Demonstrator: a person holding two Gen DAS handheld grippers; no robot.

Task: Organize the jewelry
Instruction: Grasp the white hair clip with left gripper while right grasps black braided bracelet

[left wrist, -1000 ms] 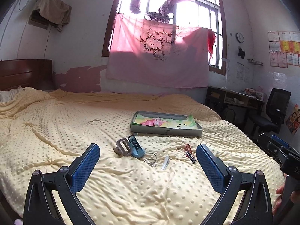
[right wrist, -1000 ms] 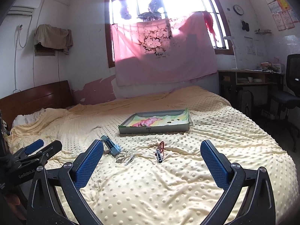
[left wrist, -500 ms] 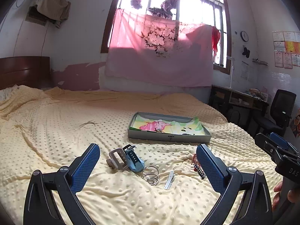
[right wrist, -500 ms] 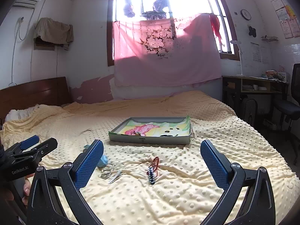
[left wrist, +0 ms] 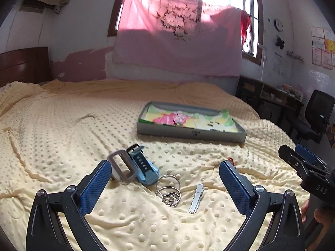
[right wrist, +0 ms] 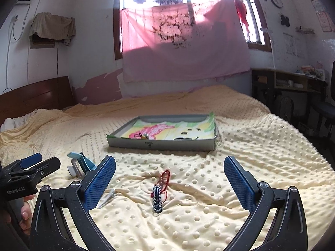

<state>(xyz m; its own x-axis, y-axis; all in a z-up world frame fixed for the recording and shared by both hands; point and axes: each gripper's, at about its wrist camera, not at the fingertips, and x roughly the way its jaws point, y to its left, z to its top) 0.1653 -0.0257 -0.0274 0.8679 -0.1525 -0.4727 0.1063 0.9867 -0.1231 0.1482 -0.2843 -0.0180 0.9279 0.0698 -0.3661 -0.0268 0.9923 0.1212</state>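
Note:
Jewelry lies on a yellow dotted bedspread. In the left wrist view my open left gripper (left wrist: pixel 165 179) hovers just short of silver bangles (left wrist: pixel 168 190), a silver hair clip (left wrist: pixel 196 197) and a blue and grey watch (left wrist: pixel 134 167). In the right wrist view my open right gripper (right wrist: pixel 169 179) frames a black-and-white beaded bracelet on a red cord (right wrist: pixel 158 194). A shallow grey box (left wrist: pixel 191 133) with a colourful lining lies beyond; it also shows in the right wrist view (right wrist: pixel 161 144), with a small trinket inside.
The bedspread (right wrist: pixel 251 167) is rumpled with folds. A wooden headboard (right wrist: pixel 35 98) stands at the left. A desk (right wrist: pixel 293 87) and a black chair (left wrist: pixel 314 117) stand past the bed's right edge. The other gripper shows at each view's side.
Both grippers have moved forward and lower toward the jewelry, which now looks larger and nearer. Both stay open.

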